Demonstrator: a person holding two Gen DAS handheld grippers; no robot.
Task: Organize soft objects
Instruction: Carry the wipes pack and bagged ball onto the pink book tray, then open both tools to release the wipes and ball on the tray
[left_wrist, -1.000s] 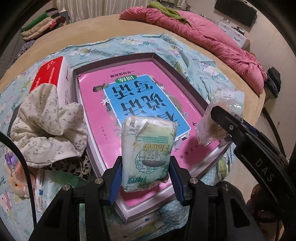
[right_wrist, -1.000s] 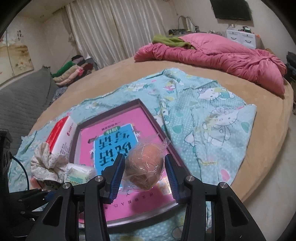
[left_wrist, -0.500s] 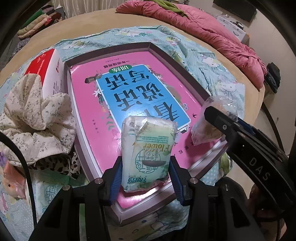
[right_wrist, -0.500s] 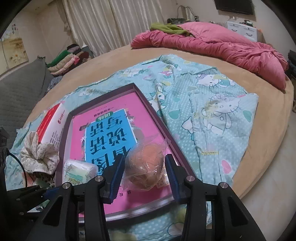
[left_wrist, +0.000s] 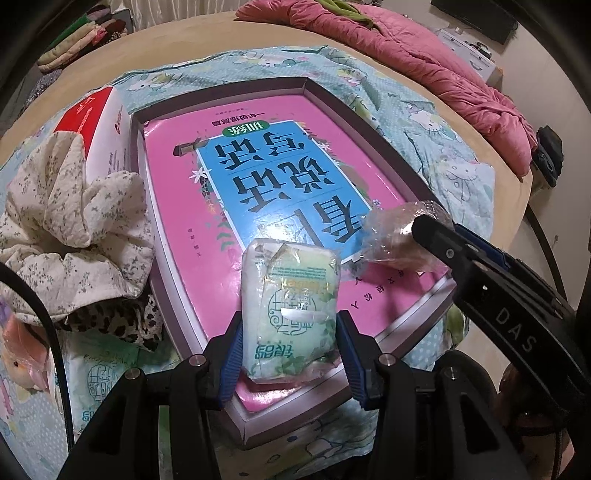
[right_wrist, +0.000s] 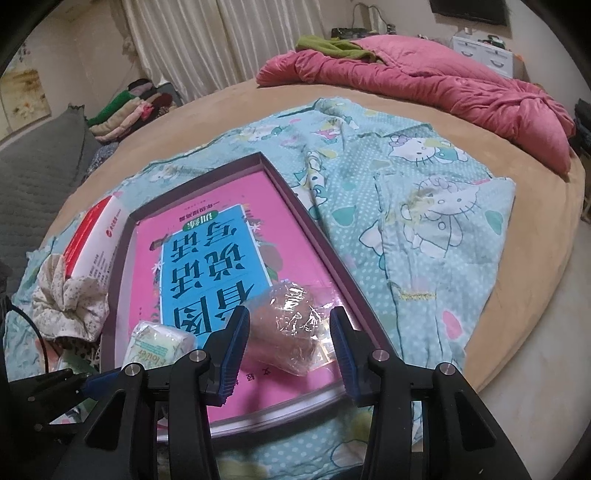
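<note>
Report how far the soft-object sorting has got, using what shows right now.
Done: nothing rests loose in the pink tray yet. In hand: the left gripper is shut on the tissue pack and the right gripper is shut on the plastic-wrapped bun, both low over the tray's near end. Left: the floral cloth, leopard-print fabric, a second tissue pack and the red-and-white box sit outside.

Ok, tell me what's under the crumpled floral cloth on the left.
A leopard-print fabric pokes out beneath the floral cloth, and a tissue pack lies below that. Whatever else the cloth covers is hidden.
</note>
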